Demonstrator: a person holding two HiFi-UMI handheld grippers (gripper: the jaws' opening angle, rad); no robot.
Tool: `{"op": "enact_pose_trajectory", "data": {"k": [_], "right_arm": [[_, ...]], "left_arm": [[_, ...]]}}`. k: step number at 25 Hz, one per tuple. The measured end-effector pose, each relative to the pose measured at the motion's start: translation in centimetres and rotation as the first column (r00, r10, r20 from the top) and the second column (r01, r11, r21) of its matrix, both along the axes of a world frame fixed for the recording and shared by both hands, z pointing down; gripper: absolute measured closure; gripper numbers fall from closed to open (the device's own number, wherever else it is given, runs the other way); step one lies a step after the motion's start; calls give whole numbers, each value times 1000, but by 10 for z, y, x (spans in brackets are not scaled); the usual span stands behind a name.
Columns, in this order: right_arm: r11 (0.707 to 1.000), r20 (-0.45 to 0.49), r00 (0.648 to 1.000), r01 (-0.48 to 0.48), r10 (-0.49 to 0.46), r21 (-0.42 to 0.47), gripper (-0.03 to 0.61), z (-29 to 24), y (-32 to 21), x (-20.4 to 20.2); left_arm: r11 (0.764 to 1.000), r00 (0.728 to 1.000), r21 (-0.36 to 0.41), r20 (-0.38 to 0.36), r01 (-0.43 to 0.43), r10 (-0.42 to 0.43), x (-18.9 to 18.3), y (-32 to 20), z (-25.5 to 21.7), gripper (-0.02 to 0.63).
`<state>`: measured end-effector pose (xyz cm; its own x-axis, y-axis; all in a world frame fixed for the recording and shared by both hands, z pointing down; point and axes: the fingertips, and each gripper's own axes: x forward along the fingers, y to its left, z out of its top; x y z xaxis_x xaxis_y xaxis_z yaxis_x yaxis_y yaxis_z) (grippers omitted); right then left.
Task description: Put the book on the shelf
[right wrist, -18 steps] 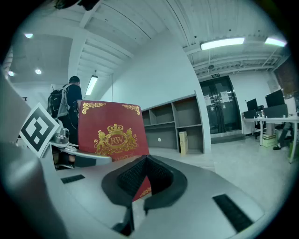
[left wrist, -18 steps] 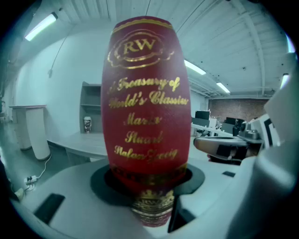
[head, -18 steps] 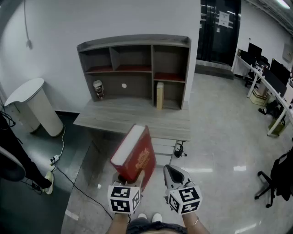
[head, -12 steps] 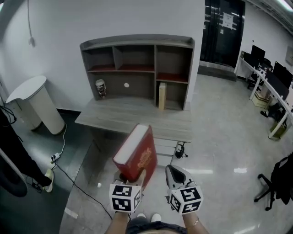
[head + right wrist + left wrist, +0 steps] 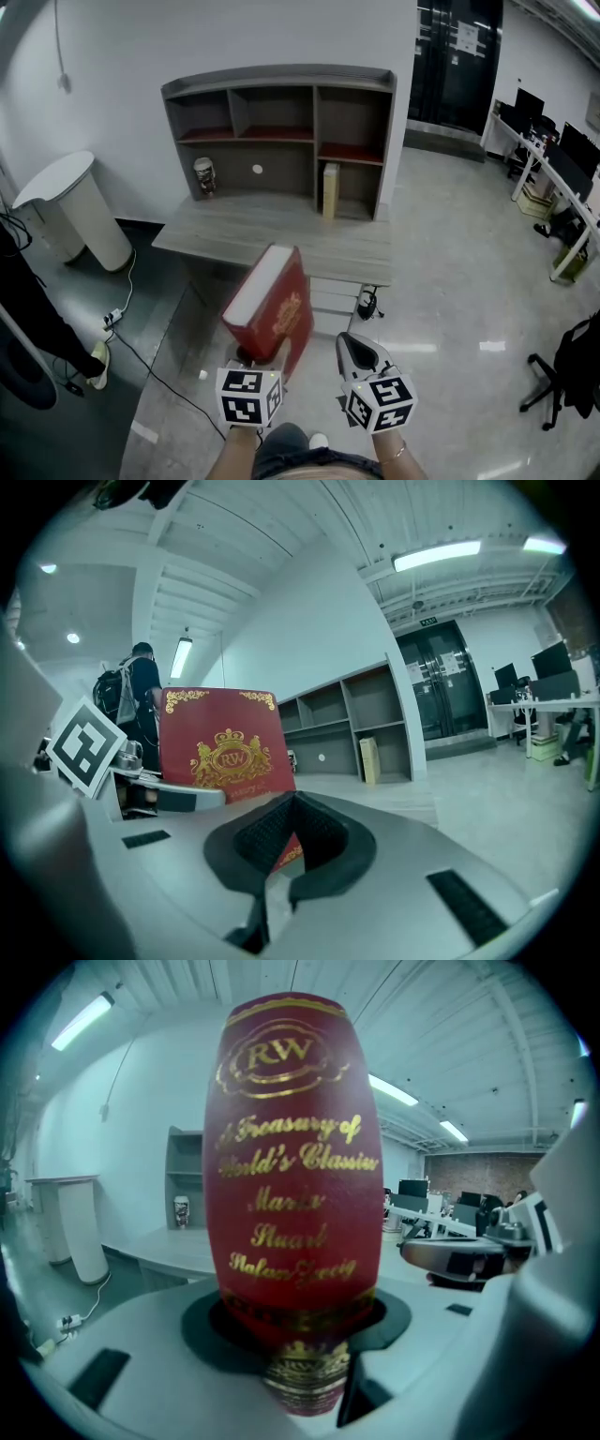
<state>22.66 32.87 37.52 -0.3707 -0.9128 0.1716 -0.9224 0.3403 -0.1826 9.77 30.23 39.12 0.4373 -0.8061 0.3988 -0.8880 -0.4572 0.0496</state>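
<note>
A thick red book with gold print stands upright and tilted in my left gripper, which is shut on its lower end, white page edge facing up-left. In the left gripper view the book's spine fills the middle, clamped at the bottom by my left gripper. My right gripper hangs just right of the book, shut with nothing in it. In the right gripper view, my right gripper has its pads together, with the book's cover to the left. The grey shelf unit stands ahead on a desk.
A tan book stands in the shelf's lower right bay, and a cup in the lower left. A white bin and floor cables lie left. A person stands at the far left. Office desks and a chair are at the right.
The left gripper and the red book have shifted slightly to the left. The right gripper stays beside them, still shut.
</note>
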Motion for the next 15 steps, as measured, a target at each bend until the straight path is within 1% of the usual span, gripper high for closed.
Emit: {"op": "enact_pose_trajectory", "data": {"k": [8, 15], "right_arm": [[1000, 18, 1000, 20, -20, 14, 569, -7, -7, -1], [998, 25, 998, 62, -62, 13, 569, -6, -23, -15]], "left_arm": [[1000, 1000, 11, 10, 19, -19, -3, -7, -2, 396], [999, 999, 7, 12, 48, -48, -14, -21, -2, 396]]}}
